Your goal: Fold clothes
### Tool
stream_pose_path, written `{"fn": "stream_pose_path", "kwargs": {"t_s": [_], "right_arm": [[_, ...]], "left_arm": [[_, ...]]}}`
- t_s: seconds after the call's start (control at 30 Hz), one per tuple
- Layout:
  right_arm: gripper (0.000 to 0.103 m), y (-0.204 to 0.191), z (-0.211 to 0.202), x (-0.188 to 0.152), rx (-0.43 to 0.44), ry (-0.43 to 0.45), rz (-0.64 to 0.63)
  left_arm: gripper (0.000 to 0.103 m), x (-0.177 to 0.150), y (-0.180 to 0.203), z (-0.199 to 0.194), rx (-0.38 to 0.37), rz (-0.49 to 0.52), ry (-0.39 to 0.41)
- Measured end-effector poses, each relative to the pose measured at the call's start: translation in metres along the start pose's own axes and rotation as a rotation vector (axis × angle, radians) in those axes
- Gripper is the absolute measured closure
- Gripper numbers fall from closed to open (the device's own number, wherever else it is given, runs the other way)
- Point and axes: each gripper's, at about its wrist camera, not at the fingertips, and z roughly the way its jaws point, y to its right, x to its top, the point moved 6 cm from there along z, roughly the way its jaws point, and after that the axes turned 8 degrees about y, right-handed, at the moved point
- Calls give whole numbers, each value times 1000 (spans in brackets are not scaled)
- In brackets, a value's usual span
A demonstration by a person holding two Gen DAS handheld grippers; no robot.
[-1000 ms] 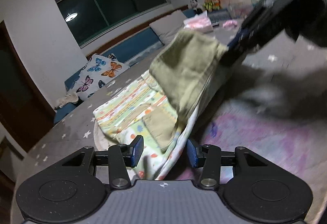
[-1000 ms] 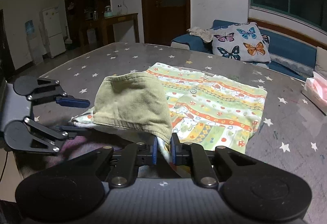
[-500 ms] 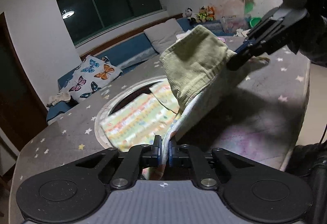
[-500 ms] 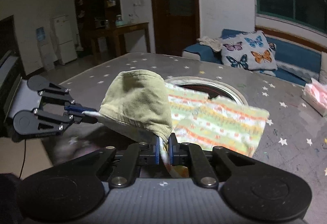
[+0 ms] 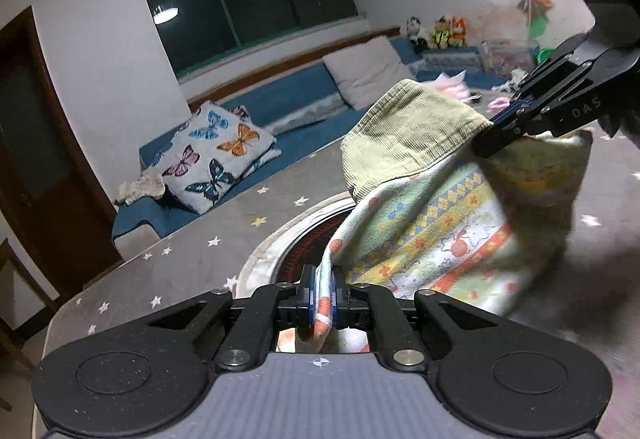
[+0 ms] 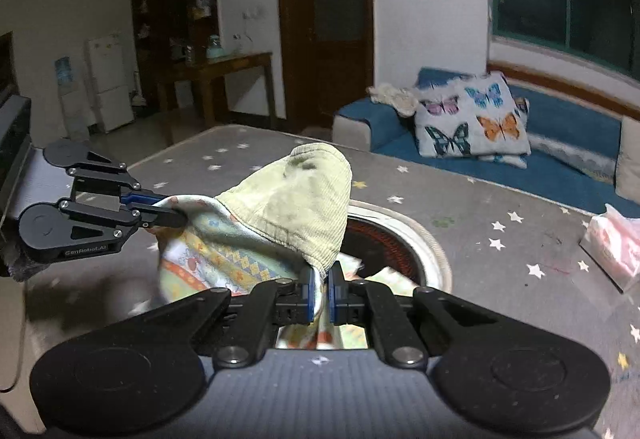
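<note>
Surface: grey star-print surface [image 6: 500, 207], round recess [image 5: 280, 247] in it.
Room: blue sofa [image 6: 560, 127] behind the recess.
Count: I see 1 garment [image 5: 432, 223], 1 butterfly cushion [image 5: 216, 155].
Garment: lifted above the recess.
Jaws: left gripper [image 5: 322, 297] & right gripper [image 6: 320, 293] both clamped on garment's edge.

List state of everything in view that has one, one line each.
left gripper: shut on the garment's edge.
right gripper: shut on the garment's other edge.
garment: printed, with a green corduroy part, lifted off the table, hanging between both grippers.
table: star-print cover on; round opening in its middle uncovered.
butterfly pillow: propped on the blue sofa.
door: closed.
tissue pack: lying on the table's right edge.
</note>
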Motion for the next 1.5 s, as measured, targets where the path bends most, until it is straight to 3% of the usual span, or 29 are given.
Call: {"fn": "stream_pose_path", "kwargs": {"t_s": [0.23, 0.37, 0.4, 0.47, 0.7, 0.83, 0.9, 1.1, 1.2, 1.5], "right_arm": [[97, 41, 83, -10, -53, -106, 59], [90, 59, 115, -29, -104, -148, 109], [87, 63, 117, -31, -111, -147, 119], [71, 69, 115, -34, -130, -138, 128], [71, 82, 72, -12, -224, -15, 119], [72, 70, 64, -19, -153, -28, 153], [72, 63, 69, -31, -115, -60, 166], [73, 82, 85, -64, -164, -136, 242], [80, 92, 84, -67, -186, -140, 272], [79, 67, 110, -40, -98, -95, 219]], "left_arm": [[95, -22, -21, 90, -4, -40, -125], [86, -45, -26, 122, 6, -78, -196], [84, -50, -28, 127, 12, -87, -208], [81, -57, -32, 133, 28, -101, -217], [57, -57, -47, 130, 103, -116, -212], [57, -49, -53, 125, 142, -137, -194], [50, -41, -51, 121, 147, -149, -174], [50, -20, -32, 120, 79, -173, -146], [50, -12, -22, 126, 41, -184, -141], [51, -15, -3, 172, 8, -193, -201]]}}
